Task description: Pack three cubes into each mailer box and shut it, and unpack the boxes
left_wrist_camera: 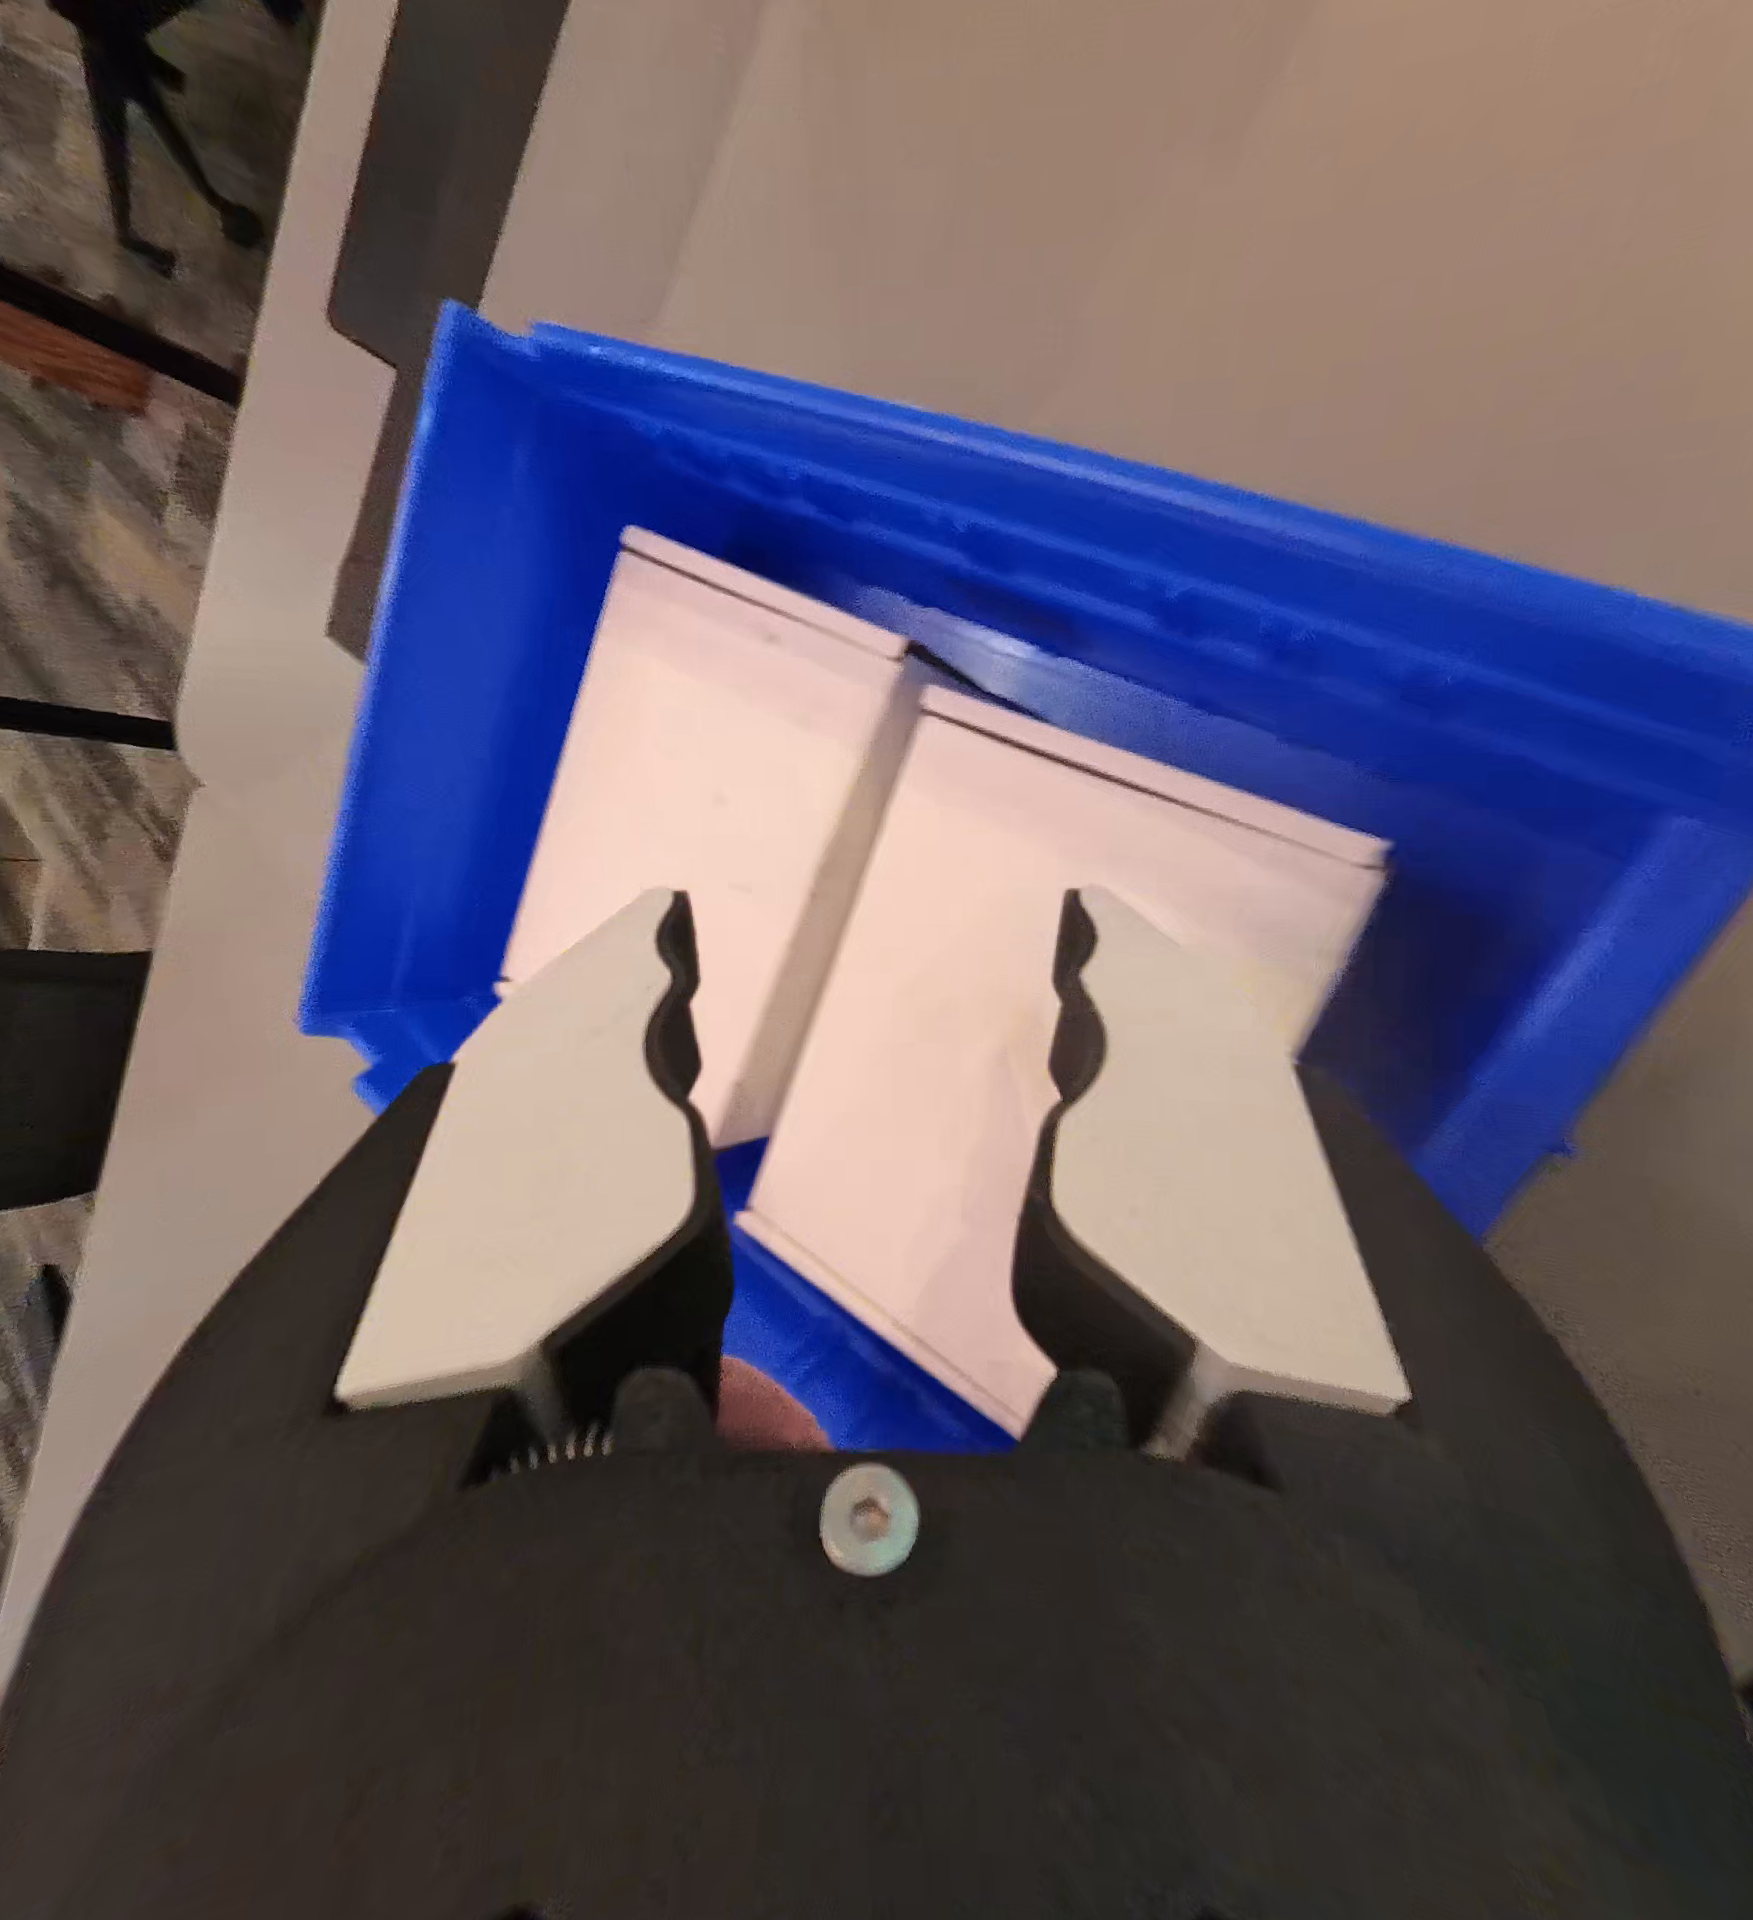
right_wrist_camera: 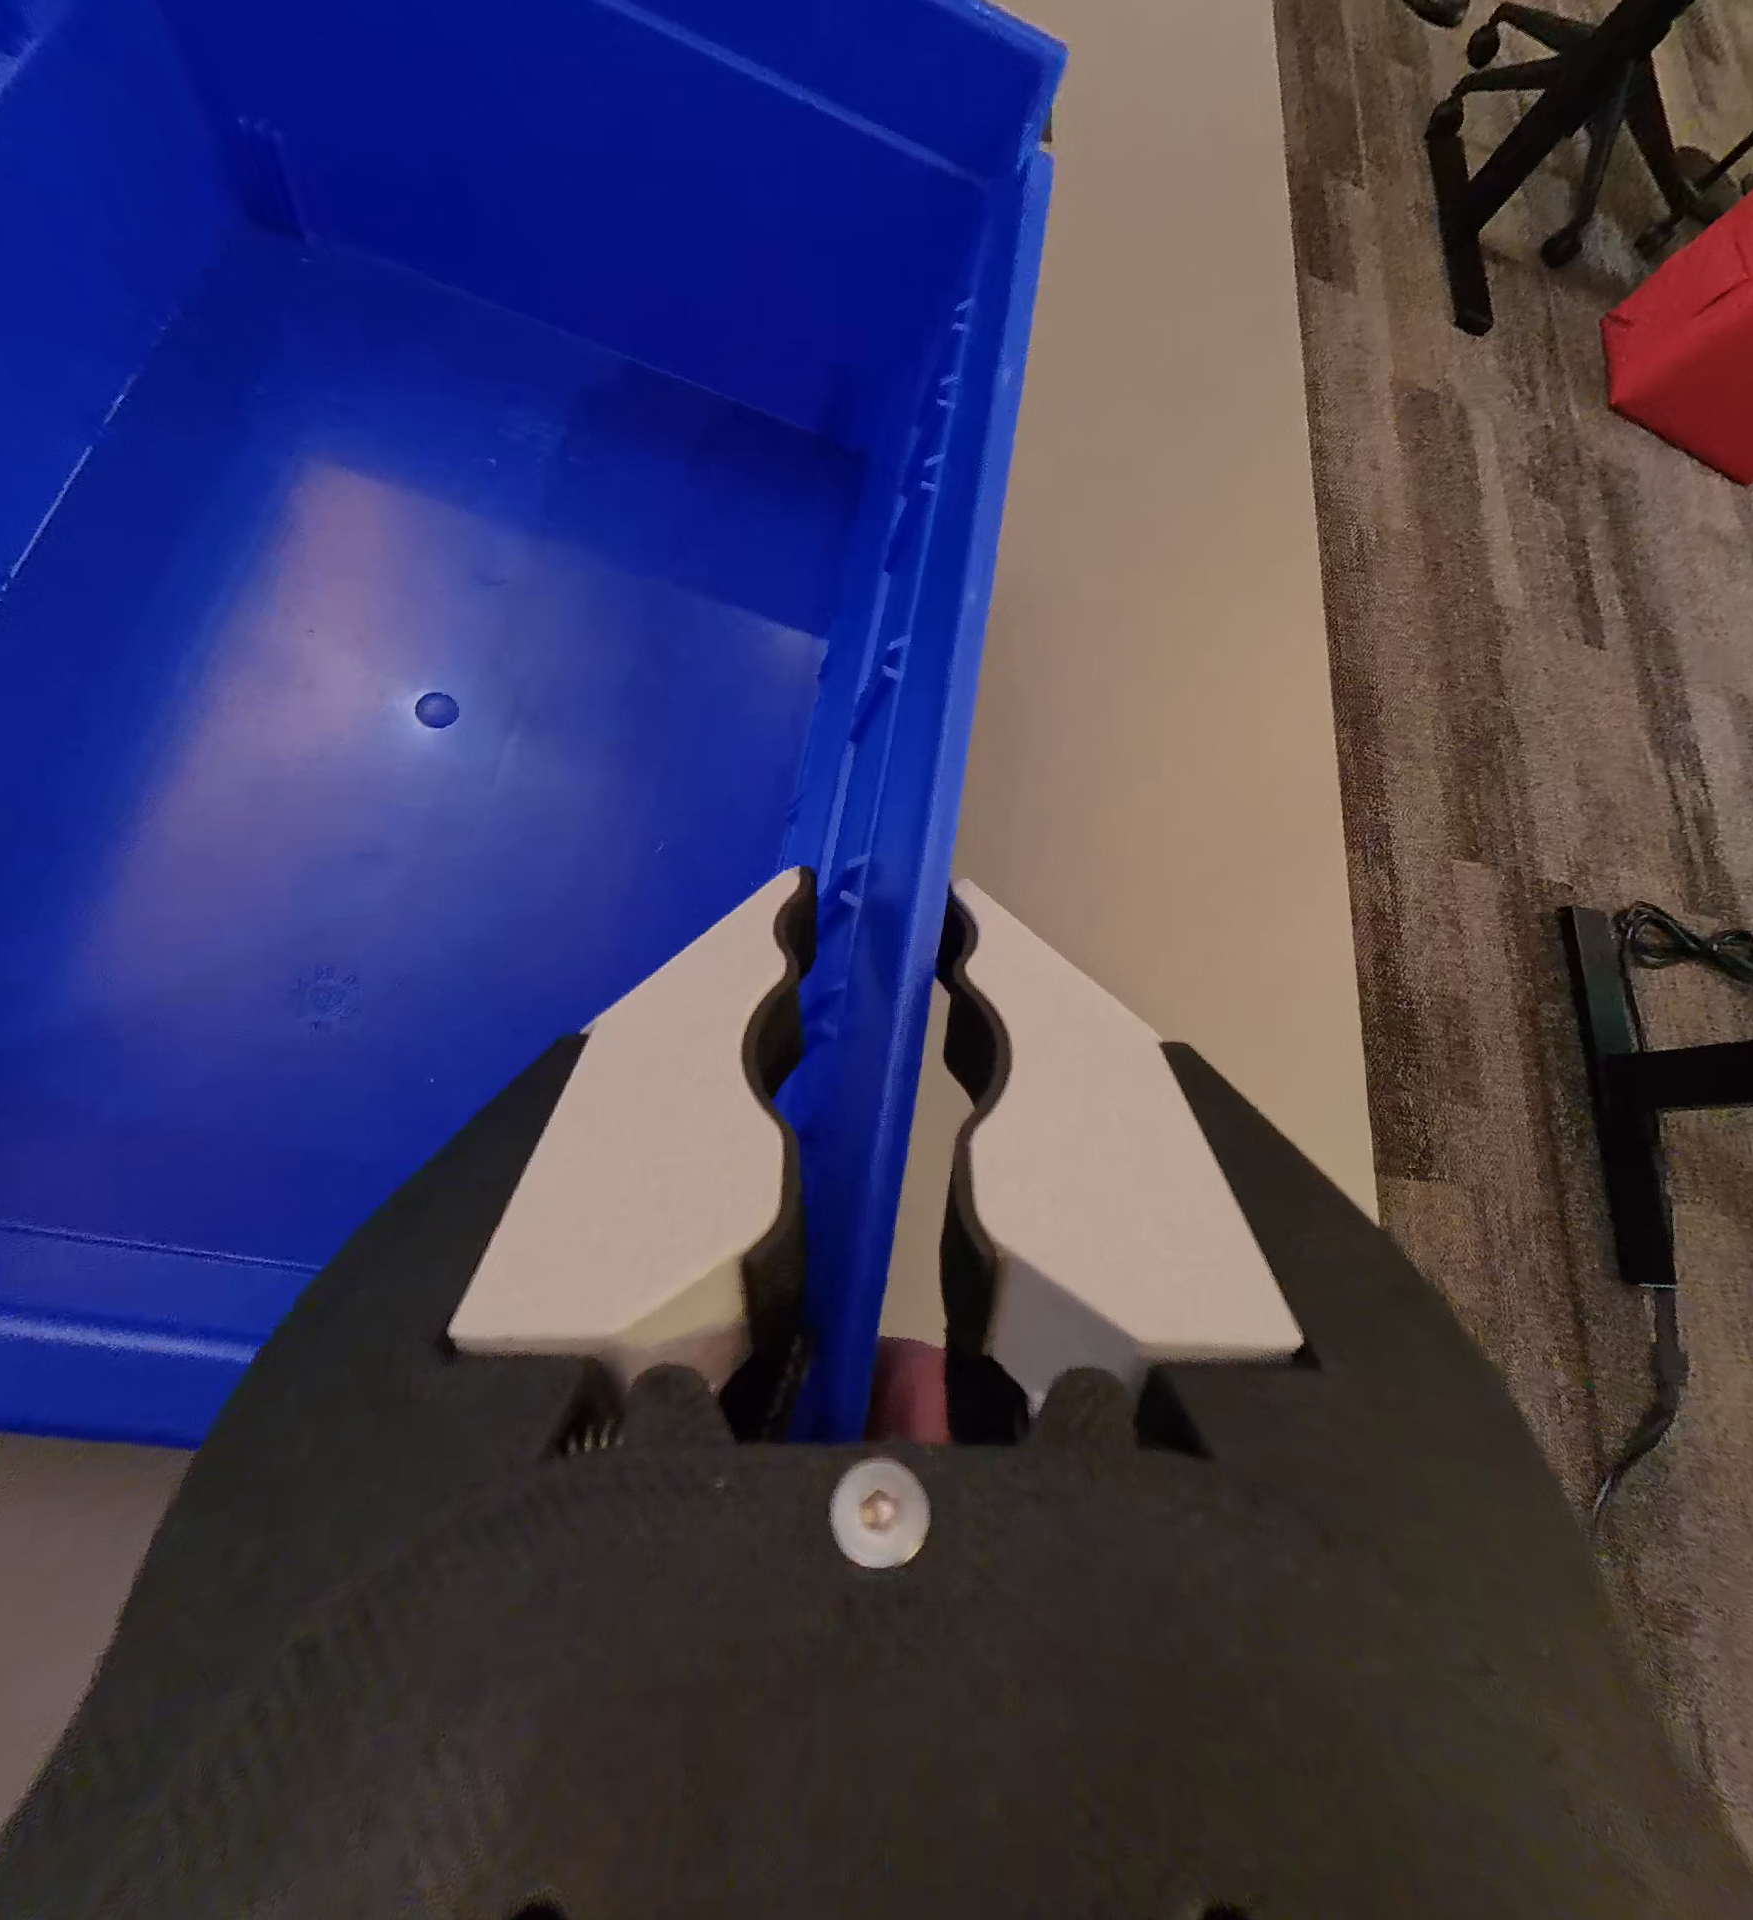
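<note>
Left gripper (left_wrist_camera: pixel 872 914): jaws spread, empty, hovering over two closed white mailer boxes (left_wrist_camera: pixel 706 769) lying side by side in a blue bin (left_wrist_camera: pixel 1267 623). Right gripper (right_wrist_camera: pixel 877 904): clamped on the side wall of a blue tote (right_wrist_camera: pixel 903 727), its floor bare, on a beige table (right_wrist_camera: pixel 1142 623).

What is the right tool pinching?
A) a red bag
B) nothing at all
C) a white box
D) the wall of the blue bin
D: in the right wrist view the right tool has one finger inside and one outside the blue bin, closed on its wall.
</note>
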A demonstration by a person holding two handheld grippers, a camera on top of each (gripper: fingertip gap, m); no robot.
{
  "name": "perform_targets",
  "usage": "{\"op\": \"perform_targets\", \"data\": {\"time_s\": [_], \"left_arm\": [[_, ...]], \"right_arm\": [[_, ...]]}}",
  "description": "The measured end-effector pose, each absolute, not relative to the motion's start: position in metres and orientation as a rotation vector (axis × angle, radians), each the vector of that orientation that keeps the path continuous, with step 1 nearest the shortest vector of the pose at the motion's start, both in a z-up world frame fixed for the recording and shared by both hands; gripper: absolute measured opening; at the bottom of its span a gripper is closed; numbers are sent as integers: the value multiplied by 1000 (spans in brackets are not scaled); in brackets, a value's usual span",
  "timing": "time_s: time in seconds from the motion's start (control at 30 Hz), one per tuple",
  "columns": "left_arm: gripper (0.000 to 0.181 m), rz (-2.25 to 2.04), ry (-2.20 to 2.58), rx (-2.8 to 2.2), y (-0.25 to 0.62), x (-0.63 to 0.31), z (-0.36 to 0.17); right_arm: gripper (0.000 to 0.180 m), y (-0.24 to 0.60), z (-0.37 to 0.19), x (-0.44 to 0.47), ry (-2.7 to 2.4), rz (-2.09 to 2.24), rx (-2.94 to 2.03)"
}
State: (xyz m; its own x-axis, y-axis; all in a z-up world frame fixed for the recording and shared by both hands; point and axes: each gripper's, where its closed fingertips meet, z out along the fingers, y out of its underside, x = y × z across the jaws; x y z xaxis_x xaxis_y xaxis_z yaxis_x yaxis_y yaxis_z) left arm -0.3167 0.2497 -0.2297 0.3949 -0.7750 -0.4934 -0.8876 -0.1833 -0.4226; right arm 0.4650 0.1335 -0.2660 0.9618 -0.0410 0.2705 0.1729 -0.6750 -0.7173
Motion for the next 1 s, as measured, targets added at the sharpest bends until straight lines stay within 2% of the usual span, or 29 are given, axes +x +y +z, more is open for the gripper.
{"op": "perform_targets", "data": {"time_s": [0.1,0.37,0.6,0.63,0.9,1.0], "left_arm": [[71,261,1455,-1998,275,-323,-233],[97,341,1726,-2025,330,-335,-256],[107,187,1836,-2151,345,-341,-273],[113,146,1859,-2171,340,-340,-277],[117,129,1946,-2198,334,-339,-303],[111,153,1935,-2177,340,-339,-303]], "right_arm": [[19,134,-266,469,-77,-338,-2289],[17,135,-267,470,-106,-330,-2302],[16,135,-267,469,-109,-337,-2299],[16,135,-267,469,-112,-343,-2299],[16,135,-267,469,-114,-347,-2300],[16,135,-268,469,-112,-346,-2300]]}}
